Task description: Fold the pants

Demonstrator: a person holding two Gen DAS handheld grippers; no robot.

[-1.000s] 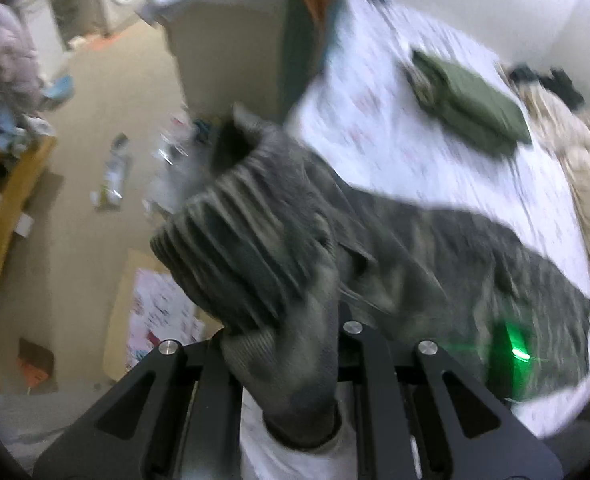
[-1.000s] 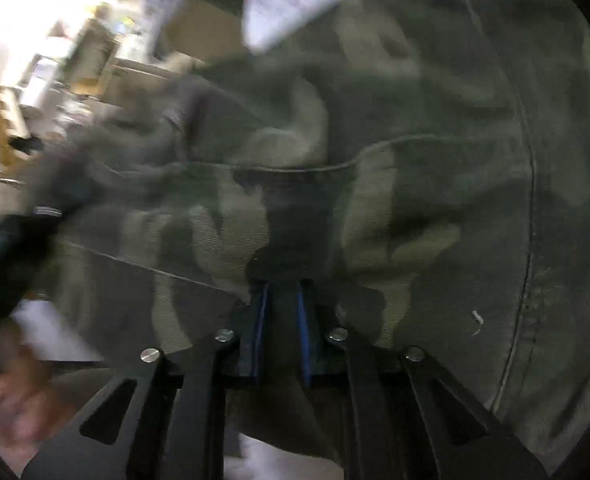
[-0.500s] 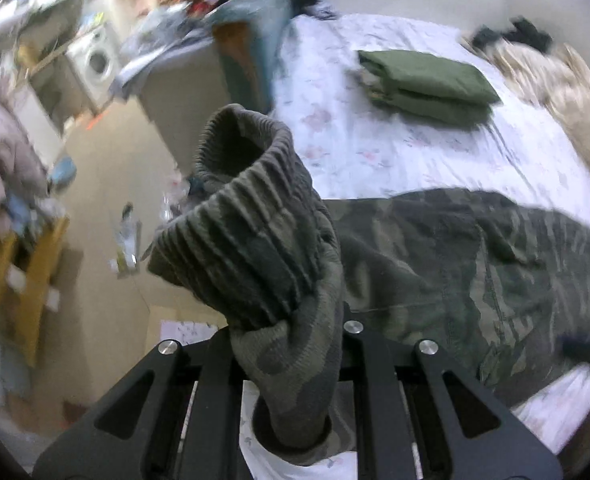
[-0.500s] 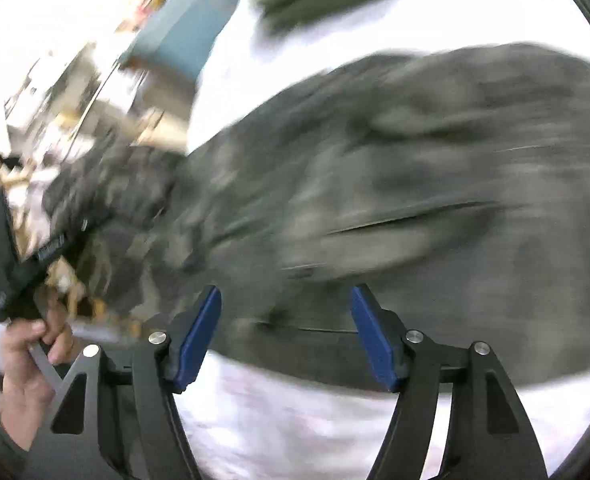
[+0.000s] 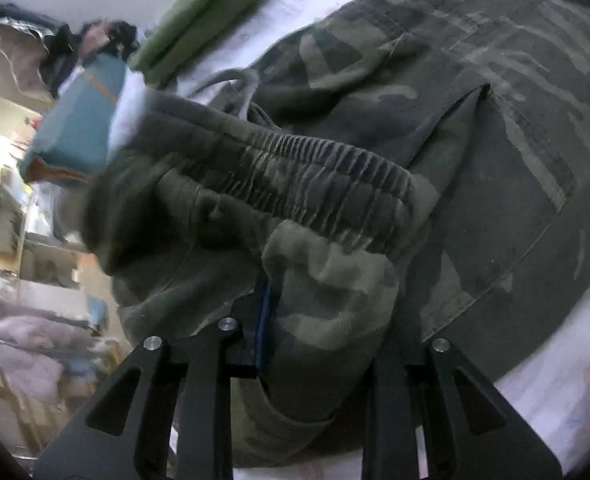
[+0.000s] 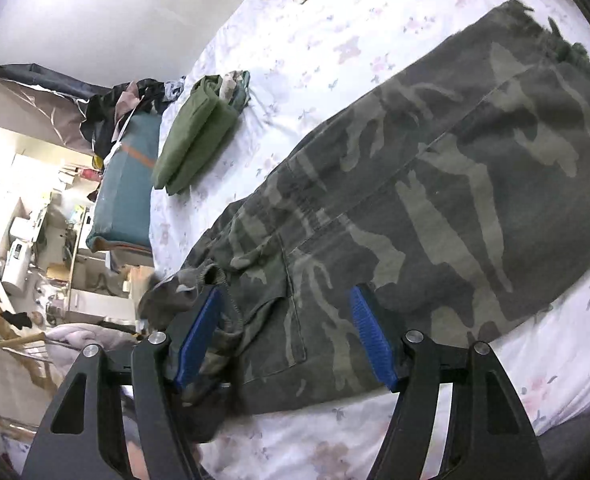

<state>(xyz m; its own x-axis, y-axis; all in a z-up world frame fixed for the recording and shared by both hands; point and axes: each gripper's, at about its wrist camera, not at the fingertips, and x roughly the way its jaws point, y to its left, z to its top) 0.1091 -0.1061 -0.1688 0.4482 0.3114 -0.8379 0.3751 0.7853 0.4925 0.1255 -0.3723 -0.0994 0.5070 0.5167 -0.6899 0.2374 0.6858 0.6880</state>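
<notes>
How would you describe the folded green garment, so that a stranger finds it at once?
Start from the bed with the white flowered sheet. Beyond the camouflage pants, near the mattress edge, lies the folded green garment. It alone is plain olive and neatly folded; the other clothes are patterned or crumpled.

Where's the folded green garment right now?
In the right wrist view the folded green garment lies upper left on the floral bedsheet, near the bed's edge beside the teal box, apart from the camo pants.
</notes>
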